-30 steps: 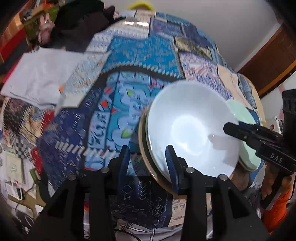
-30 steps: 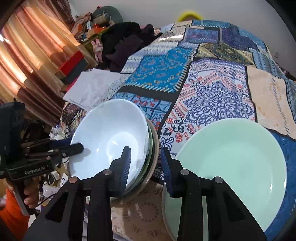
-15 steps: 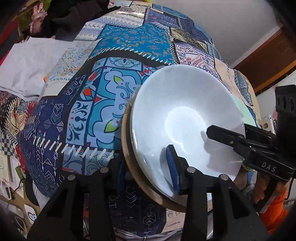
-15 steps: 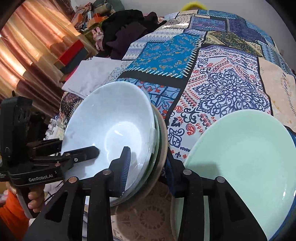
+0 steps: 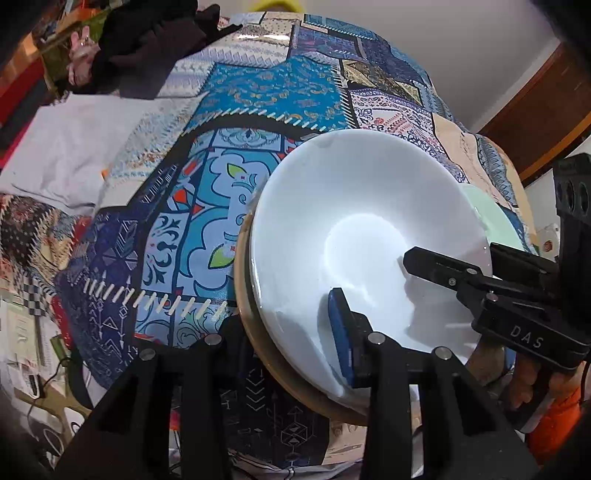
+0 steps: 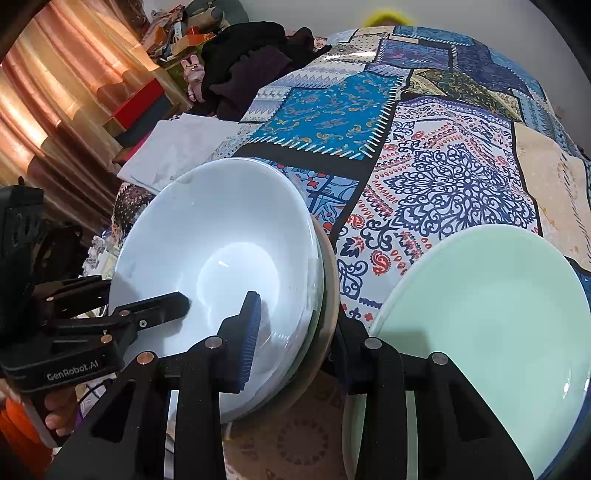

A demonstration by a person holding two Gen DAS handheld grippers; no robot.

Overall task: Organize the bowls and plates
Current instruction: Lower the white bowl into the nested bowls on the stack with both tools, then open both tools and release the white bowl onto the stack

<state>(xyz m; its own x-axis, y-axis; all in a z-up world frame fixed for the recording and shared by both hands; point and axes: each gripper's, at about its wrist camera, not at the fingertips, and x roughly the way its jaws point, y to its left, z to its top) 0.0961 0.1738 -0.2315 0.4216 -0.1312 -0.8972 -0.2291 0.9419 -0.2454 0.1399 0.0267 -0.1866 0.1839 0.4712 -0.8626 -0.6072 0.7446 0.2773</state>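
Both grippers, left (image 5: 291,332) and right (image 6: 295,336), have been advanced over opposite rims of the bowl stack (image 6: 221,258) since a second ago, jaws straddling but not visibly clamped; a two-handed lift beside the green plate (image 6: 480,314) is judged imminent

A patchwork quilt (image 6: 424,147) in blues, black and cream covers the bed and fills most of both views. In the right wrist view, orange-brown curtains (image 6: 62,85) glow with light at upper left, dark clothes (image 6: 255,55) lie heaped at top centre, and a plain pale wall (image 6: 461,14) runs behind.
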